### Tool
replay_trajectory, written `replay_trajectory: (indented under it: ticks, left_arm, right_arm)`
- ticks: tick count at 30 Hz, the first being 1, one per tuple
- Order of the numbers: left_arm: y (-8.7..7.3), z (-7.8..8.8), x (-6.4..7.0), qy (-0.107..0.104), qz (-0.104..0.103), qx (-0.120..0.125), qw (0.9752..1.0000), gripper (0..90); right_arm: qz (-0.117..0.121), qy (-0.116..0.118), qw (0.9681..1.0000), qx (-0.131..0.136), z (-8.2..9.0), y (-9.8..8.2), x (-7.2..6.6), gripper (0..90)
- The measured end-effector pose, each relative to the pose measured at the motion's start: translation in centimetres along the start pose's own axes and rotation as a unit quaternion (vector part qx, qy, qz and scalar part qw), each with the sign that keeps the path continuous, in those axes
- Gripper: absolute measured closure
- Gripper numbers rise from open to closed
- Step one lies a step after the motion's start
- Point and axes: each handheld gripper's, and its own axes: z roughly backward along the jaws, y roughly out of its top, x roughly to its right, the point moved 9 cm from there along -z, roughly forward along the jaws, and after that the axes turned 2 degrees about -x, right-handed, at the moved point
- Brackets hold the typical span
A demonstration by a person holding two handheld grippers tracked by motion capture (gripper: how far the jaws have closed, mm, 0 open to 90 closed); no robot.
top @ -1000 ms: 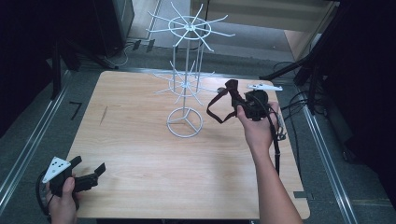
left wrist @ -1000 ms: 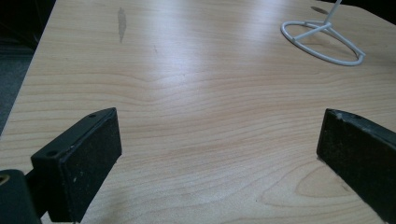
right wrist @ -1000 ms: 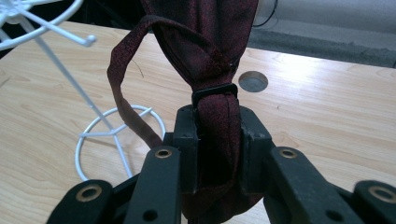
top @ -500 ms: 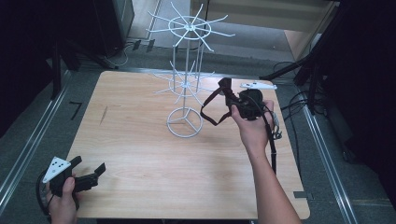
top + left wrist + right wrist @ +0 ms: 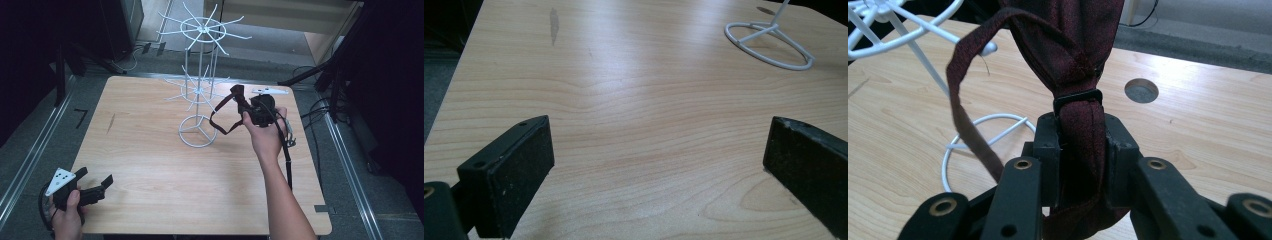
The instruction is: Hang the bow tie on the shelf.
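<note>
Wooden table (image 5: 150, 165), dark room. Left gripper (image 5: 95, 186) near edge, jaws wide, nothing between them. Right gripper (image 5: 243, 107) clamped on one dark red necktie (image 5: 1080, 125), loop hanging left of its jaws. One white wire rack (image 5: 198, 100) just beyond.

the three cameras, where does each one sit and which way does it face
High view: above the person's side, looking forward and down on the light wooden table; both forearms and both grippers show.
Left gripper view: rides the left gripper, looking low across the table between its open jaws.
Right gripper view: rides the right gripper, jaws shut on the dark red fabric strap.
All three share the white wire display stand and the tabletop.
</note>
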Motion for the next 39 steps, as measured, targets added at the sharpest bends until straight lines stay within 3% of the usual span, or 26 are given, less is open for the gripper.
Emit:
replay_trajectory:
  ticks: [19, 24, 30, 39]
  left_arm:
    - [0.0, 0.0, 0.0, -0.001, 0.0, 0.0, 1.0, 0.4]
    - [0.0, 0.0, 0.0, -0.001, 0.0, 0.0, 1.0, 0.4]
    - [0.0, 0.0, 0.0, -0.003, 0.0, 0.0, 1.0, 0.4]
    - [0.0, 0.0, 0.0, -0.003, 0.001, 0.001, 1.0, 0.4]
  right_arm:
    - [0.006, 0.001, 1.0, -0.006, -3.0, -0.8, -1.7, 73.2]
    - [-0.012, 0.012, 0.9999, 0.004, -3.7, -0.9, -2.4, 73.1]
    - [-0.013, 0.014, 0.9998, 0.001, -4.6, -1.3, -3.0, 71.9]
    - [-0.037, 0.022, 0.9991, -0.003, -5.8, -2.5, -2.5, 69.0]
